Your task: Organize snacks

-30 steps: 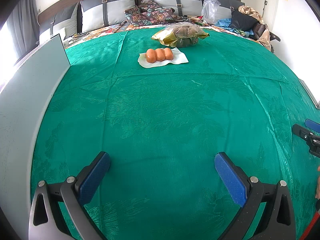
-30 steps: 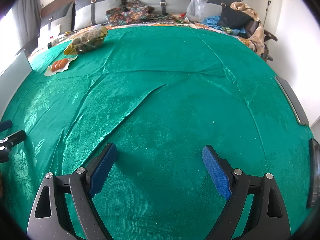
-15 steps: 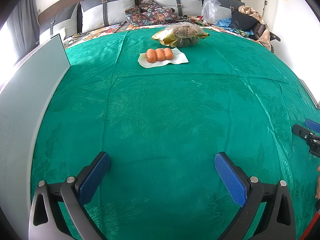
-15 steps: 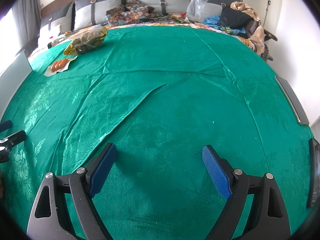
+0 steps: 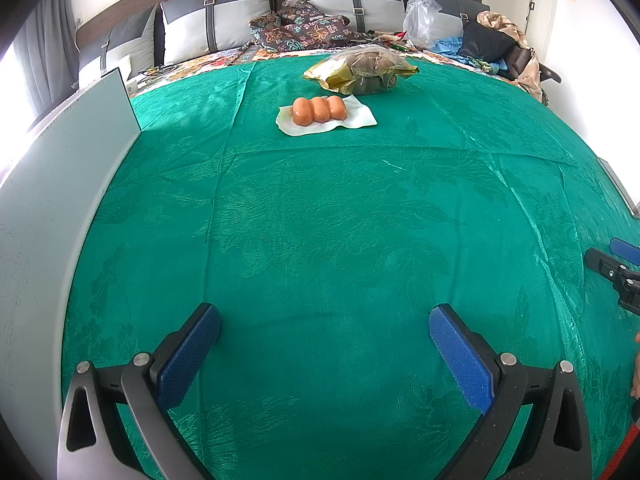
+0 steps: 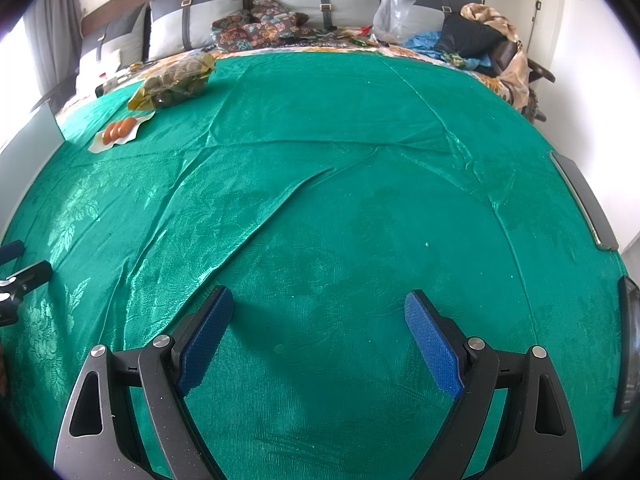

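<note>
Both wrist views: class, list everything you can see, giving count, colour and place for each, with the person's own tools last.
sausage pack: one, three orange pieces, on the white wrapper, far side of the green cloth.
snack bag: one, gold and clear, just behind the sausage pack.
grey panel: one, along the cloth's left edge.
cushions: several, grey and white, against the headboard.
clear plastic bag: one, far right, by the cushions.
clothes pile: mixed colours, far right corner.
left gripper: open, blue pads, holding nothing.
right gripper: open, blue pads, holding nothing.

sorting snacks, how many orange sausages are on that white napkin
3, side by side in a row on the white napkin: left sausage, middle sausage, right sausage. None looks hidden.
</note>
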